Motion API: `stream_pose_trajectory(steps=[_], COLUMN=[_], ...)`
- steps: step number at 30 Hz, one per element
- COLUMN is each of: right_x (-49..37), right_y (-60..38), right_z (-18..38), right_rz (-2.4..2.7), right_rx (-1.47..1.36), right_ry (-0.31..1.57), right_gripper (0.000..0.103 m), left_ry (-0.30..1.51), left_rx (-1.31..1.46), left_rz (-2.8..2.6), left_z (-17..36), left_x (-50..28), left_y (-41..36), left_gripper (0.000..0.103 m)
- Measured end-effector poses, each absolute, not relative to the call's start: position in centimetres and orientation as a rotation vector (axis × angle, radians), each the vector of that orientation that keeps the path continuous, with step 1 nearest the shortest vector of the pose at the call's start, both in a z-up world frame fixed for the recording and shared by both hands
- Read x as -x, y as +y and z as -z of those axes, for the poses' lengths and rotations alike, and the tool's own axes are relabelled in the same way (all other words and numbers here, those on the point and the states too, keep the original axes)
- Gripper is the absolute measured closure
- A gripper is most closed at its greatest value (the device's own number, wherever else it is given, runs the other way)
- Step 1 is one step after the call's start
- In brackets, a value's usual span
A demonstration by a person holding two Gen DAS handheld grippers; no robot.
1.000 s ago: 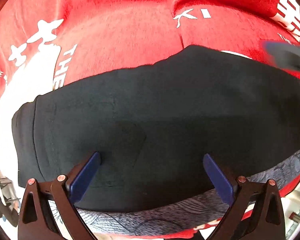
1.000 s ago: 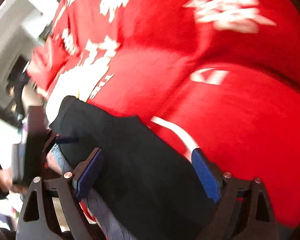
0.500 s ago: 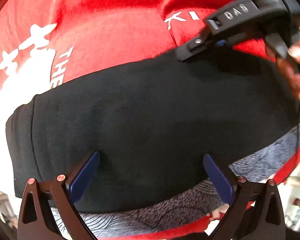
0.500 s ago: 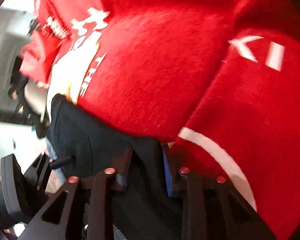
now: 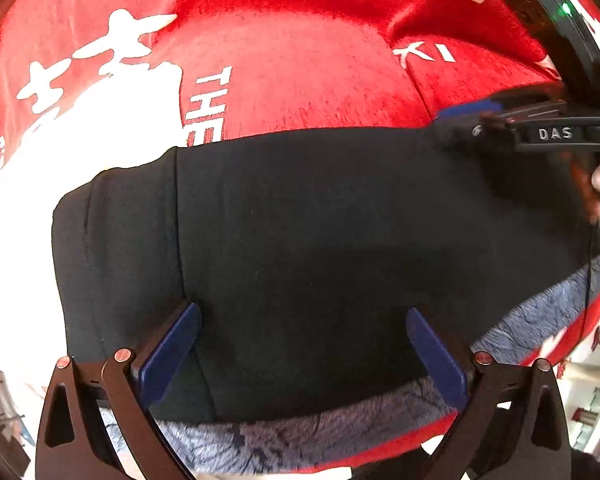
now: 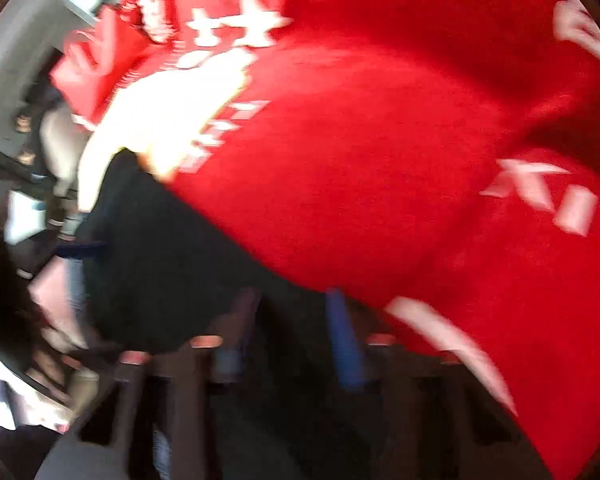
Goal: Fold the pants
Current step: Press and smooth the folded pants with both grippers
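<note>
Pants [image 5: 320, 248] lie flat, black and soft, on the red blanket [image 5: 300, 80]. Left view: my left gripper [image 5: 300, 356] is spread wide over their near edge; the right gripper [image 5: 466, 114] pinches the far right corner. Right view, blurred: narrow jaws on dark cloth [image 6: 172, 264]. I judge it limp; grip hems, not mid-panel.

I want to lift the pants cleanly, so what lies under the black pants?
Under the black fabric pants a grey-blue patterned fuzzy cloth shows along the near edge, over the red blanket with white lettering. How far the grey-blue cloth reaches beneath is covered.
</note>
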State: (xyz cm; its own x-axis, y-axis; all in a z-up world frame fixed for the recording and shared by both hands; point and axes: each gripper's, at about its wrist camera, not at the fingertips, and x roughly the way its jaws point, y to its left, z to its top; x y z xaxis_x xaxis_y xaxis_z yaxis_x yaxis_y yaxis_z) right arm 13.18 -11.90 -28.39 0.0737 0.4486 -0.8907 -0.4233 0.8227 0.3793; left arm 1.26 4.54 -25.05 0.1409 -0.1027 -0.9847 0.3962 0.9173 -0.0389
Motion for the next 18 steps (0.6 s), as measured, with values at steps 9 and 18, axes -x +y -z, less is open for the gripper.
stream_pose_trajectory(steps=[9, 18], right_x=[-2.2, 5.6], right_y=[-5.0, -13.0], right_z=[22.2, 26.6], right_rz=[-1.043, -0.965], right_rx=[0.510, 0.663], right_ry=[1.086, 1.203], right_gripper=[0.013, 0.013], left_ry=[1.303, 1.252], left_rx=[-0.432, -0.819], left_rz=[0.580, 0.700], left_z=[23.2, 26.8], left_x=[-2.2, 4.5], left_y=[2.3, 1.7], left_gripper=[0.000, 0.000])
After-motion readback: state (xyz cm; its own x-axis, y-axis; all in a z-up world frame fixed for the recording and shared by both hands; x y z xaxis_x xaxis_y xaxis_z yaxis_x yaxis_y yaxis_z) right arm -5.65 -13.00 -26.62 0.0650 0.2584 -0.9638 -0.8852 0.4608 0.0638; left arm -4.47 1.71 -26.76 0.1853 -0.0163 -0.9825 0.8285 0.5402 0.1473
